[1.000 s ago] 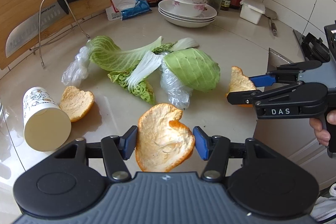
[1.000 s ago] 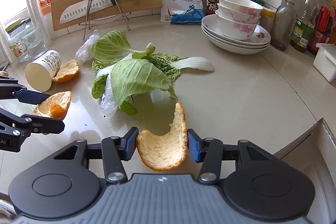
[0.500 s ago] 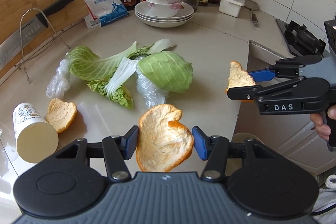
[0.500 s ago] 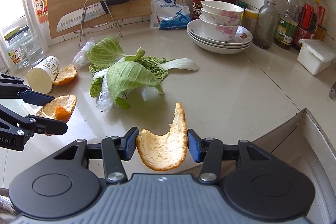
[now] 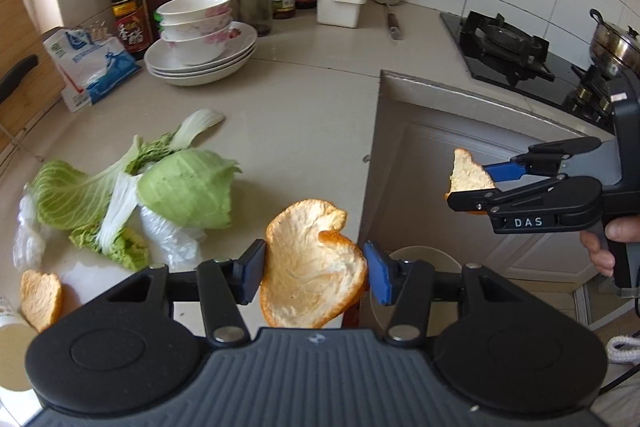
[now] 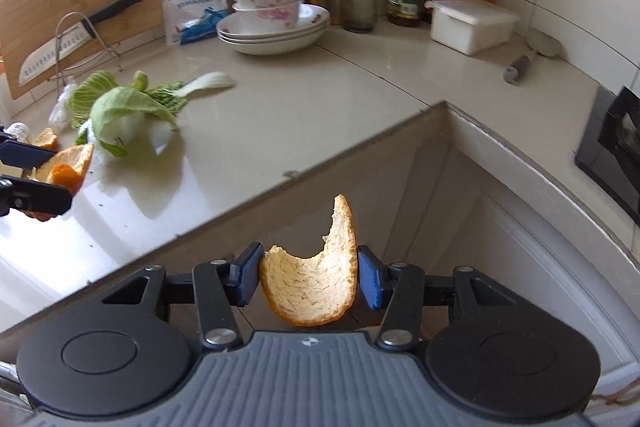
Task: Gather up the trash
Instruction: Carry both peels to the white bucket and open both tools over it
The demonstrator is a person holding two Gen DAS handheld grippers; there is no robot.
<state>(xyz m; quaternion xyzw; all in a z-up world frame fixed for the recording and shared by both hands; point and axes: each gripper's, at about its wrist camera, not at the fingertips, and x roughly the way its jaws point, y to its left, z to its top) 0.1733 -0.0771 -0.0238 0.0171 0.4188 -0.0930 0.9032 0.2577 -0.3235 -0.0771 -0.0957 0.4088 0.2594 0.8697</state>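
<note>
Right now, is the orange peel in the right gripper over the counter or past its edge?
Past the edge: the right gripper holds its orange peel beyond the counter, over the cupboard fronts.

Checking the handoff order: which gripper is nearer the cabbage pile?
Left. The left gripper holds its peel just beside the cabbage pile; the right gripper is past the counter edge, farther off.

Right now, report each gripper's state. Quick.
Left gripper: holding a broad orange peel, jaws closing tighter on it.
Right gripper: shut on a curved orange peel.
</note>
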